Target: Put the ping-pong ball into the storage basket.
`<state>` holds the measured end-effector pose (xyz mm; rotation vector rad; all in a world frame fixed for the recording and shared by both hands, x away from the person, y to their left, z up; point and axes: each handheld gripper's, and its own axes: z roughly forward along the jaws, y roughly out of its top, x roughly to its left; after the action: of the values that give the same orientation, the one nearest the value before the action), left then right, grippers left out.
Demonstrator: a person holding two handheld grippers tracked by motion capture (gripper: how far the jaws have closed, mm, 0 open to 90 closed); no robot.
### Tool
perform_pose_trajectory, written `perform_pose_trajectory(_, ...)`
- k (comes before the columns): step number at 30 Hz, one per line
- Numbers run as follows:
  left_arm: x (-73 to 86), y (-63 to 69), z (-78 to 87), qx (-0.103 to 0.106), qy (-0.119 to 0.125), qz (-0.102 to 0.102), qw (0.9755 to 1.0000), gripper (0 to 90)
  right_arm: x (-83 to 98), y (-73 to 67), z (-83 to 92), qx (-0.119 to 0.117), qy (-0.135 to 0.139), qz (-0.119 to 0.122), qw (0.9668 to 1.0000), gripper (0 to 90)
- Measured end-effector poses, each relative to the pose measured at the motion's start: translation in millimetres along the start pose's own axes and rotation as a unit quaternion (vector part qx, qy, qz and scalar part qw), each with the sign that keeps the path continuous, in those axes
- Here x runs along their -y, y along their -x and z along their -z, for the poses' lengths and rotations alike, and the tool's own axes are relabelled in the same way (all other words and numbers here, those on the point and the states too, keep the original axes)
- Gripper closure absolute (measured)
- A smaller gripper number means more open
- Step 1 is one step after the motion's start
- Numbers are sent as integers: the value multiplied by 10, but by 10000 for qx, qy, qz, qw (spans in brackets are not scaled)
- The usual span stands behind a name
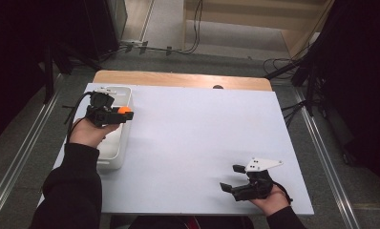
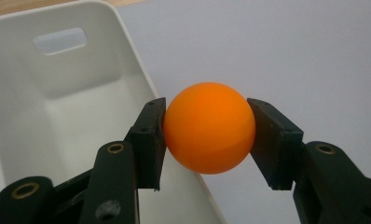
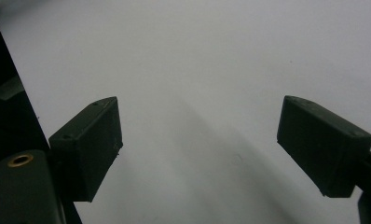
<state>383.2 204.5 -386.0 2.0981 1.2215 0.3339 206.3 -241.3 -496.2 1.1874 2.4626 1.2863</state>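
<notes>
The left gripper [image 2: 207, 135] holds an orange ball [image 2: 209, 127] clamped between its jaws, above the right rim of the white bin [image 2: 58, 107]. The right gripper [image 3: 200, 144] rests low over the white surface [image 1: 197, 143], jaws wide apart and empty.

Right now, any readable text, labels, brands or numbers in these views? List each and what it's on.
None readable.
Orange ball, held by the left gripper: plain on the side shown, no print.
White bin: bare plastic, no label.
White table top: blank.
Right gripper, jaws apart: black and unmarked; its grey plate in the high view carries only small dark dots, no lettering I can make out.
</notes>
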Motion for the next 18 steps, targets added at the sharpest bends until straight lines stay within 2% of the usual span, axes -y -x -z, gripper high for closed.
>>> perform_pose_trajectory(18, 50, -213, 120, -235, 45, 260, 9994, 501, -1, -1, -1, -7, -9, 6, 10000, 127)
